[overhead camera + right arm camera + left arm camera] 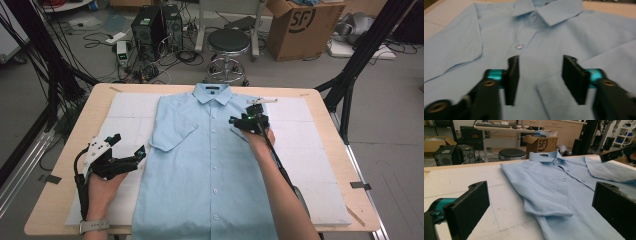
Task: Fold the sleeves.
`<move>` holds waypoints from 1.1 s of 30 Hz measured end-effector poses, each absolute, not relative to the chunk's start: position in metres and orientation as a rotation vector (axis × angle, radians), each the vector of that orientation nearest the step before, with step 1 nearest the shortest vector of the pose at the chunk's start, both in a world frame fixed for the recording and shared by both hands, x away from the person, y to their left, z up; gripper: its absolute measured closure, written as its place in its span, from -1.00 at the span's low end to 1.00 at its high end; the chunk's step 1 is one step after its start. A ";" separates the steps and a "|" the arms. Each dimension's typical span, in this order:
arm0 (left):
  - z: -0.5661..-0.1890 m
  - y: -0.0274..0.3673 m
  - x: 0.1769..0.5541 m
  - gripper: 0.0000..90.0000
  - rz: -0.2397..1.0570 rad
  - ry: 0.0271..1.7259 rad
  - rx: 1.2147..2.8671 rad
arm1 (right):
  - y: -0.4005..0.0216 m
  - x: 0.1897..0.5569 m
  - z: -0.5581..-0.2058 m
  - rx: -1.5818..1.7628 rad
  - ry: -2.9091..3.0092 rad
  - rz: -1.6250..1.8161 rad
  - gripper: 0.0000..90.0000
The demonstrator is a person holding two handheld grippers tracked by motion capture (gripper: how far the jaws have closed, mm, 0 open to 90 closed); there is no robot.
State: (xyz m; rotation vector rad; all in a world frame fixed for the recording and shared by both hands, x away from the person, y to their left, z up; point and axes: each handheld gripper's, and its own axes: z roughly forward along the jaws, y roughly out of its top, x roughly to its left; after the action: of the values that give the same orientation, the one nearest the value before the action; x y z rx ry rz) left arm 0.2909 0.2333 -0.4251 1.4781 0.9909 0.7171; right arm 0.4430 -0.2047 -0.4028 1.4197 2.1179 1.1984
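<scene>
A light blue short-sleeved shirt lies buttoned and face up on a white mat, collar at the far side. Its left sleeve is folded in over the front. My left gripper hovers over the mat beside the shirt's left edge, its jaws wide open and nothing between them; in the left gripper view they frame that folded sleeve. My right gripper is over the shirt's right chest, open. In the right gripper view its jaws stand apart above the folded-in right sleeve, just below a button.
The mat covers most of a wooden table. Beyond the far edge stand a round stool, a cardboard box, computer cases and loose cables. Black frame legs rise at both far corners.
</scene>
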 end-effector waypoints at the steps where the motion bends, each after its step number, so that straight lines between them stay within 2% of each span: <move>1: -0.425 0.233 0.291 -0.96 0.718 0.988 1.477 | -0.209 0.442 -0.398 1.414 2.112 1.204 -0.26; 4: -0.423 0.233 0.290 -0.96 0.719 0.979 1.471 | -0.223 0.436 -0.384 1.386 2.109 1.212 -0.69; 7: -0.422 0.232 0.290 -0.96 0.713 0.969 1.467 | -0.243 0.420 -0.373 1.303 2.098 1.294 -0.83; 9: -0.422 0.230 0.290 -0.96 0.710 0.960 1.473 | -0.261 0.408 -0.368 1.254 2.084 1.420 -0.84; 11: -0.422 0.229 0.289 -0.96 0.712 0.954 1.472 | -0.278 0.393 -0.364 1.228 2.031 1.485 -0.98; 21: -0.418 0.223 0.286 -0.96 0.691 0.901 1.442 | -0.341 0.324 -0.377 1.098 1.847 1.540 -0.98; 30: -0.419 0.222 0.283 -0.96 0.709 0.875 1.427 | -0.392 0.281 -0.422 1.133 1.693 1.573 -0.98; 33: -0.421 0.222 0.284 -0.96 0.705 0.882 1.437 | -0.404 0.269 -0.425 1.127 1.651 1.525 -0.98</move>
State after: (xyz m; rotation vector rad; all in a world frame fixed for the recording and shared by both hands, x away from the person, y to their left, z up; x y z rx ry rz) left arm 0.2838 0.2219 -0.4211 1.4370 0.8822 0.7052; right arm 0.2694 -0.4041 -0.4251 1.1271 1.6509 1.5255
